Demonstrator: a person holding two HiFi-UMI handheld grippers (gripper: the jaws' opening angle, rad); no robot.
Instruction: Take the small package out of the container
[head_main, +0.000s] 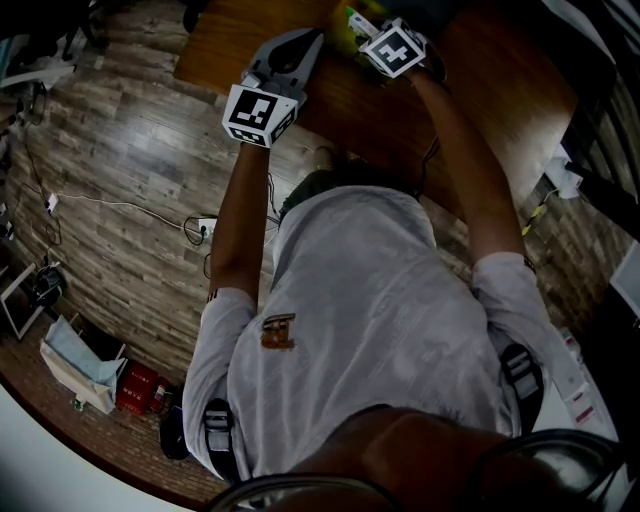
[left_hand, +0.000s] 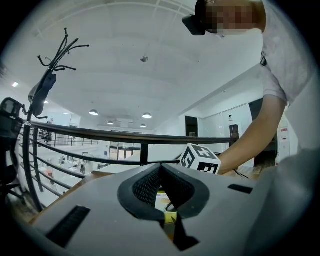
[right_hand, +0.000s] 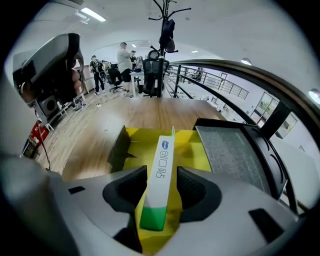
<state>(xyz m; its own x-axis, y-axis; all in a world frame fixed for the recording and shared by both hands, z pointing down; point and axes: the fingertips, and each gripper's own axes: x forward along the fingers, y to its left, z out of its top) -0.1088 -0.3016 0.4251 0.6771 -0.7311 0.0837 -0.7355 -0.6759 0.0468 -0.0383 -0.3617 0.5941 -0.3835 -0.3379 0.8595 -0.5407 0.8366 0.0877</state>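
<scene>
yellow cardboard fills the right gripper view: the open container (right_hand: 194, 146) sits on a wooden bench (right_hand: 145, 112), a dark flap (right_hand: 119, 147) folded out at its left side. inside it stands the small package (right_hand: 161, 172), a slim white box with blue print and a green end nearest the camera, set on its narrow edge and running lengthwise away from the lens. the right gripper (right_hand: 161, 187) tilts down over the container with its jaws spread wide on either side of the package, a thin gap showing at each pad, so nothing is clamped. a dark-framed grey mesh panel (right_hand: 230, 150) lies just beside the container on the right. in its own view the left gripper (left_hand: 160, 169) is held level with its 2 jaws meeting at the tips and nothing pinched between them. a strip of yellow shows through the opening below the tips, and the right gripper's marker cube (left_hand: 199, 159) sits beyond. a black railing (left_hand: 125, 136) crosses the background.
</scene>
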